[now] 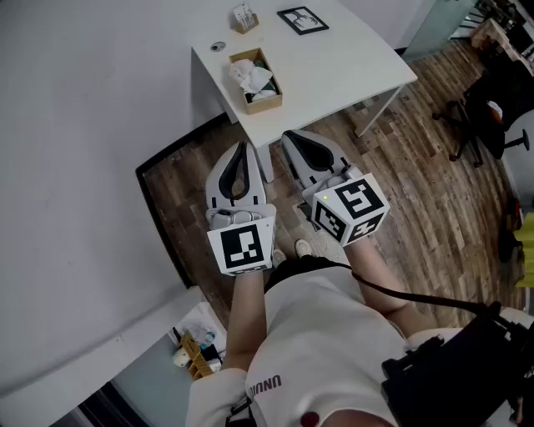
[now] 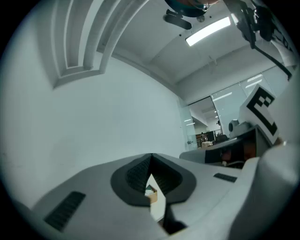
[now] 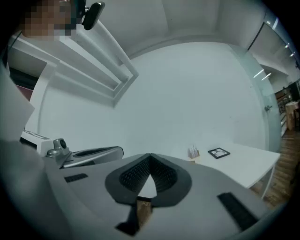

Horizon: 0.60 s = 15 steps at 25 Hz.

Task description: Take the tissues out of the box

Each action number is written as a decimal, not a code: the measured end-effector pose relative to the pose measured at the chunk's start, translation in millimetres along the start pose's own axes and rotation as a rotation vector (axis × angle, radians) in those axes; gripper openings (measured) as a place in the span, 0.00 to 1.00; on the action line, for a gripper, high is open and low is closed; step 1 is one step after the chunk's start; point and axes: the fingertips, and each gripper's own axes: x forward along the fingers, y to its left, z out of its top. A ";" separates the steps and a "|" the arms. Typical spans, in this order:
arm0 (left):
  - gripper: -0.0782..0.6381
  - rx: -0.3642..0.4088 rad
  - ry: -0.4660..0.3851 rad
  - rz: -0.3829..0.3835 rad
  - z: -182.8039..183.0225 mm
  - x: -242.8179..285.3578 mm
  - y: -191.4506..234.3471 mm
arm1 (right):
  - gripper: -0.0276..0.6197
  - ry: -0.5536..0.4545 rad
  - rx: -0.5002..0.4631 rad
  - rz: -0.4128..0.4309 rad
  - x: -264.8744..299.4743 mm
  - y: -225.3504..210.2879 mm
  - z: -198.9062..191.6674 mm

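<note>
An open cardboard box [image 1: 255,80] with crumpled white tissues [image 1: 250,77] in it stands near the front left corner of a white table [image 1: 334,67]. My left gripper [image 1: 243,148] and right gripper [image 1: 289,138] hang side by side in front of the table, short of the box and apart from it. Both are shut with nothing between the jaws. In the left gripper view the left gripper [image 2: 151,157] has its tips touching, and a sliver of the box [image 2: 151,193] shows below them. The right gripper [image 3: 150,157] also has its tips touching.
On the table's far side are a black picture frame [image 1: 302,19], a small holder [image 1: 244,17] and a small round object [image 1: 218,47]. A white wall runs along the left. A black office chair [image 1: 476,117] stands on the wood floor at the right. Clutter [image 1: 198,346] lies by the person's feet.
</note>
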 end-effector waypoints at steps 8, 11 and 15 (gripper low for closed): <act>0.12 0.005 -0.004 -0.004 2.5 0.6 5.9 | 0.07 0.002 -0.007 -0.001 2.9 4.8 -0.1; 0.12 0.042 0.008 -0.018 0.1 1.4 8.8 | 0.07 0.007 -0.008 0.001 5.3 6.6 -1.8; 0.12 0.056 0.011 -0.032 1.8 2.5 12.1 | 0.07 0.000 -0.012 0.002 7.3 9.2 -0.6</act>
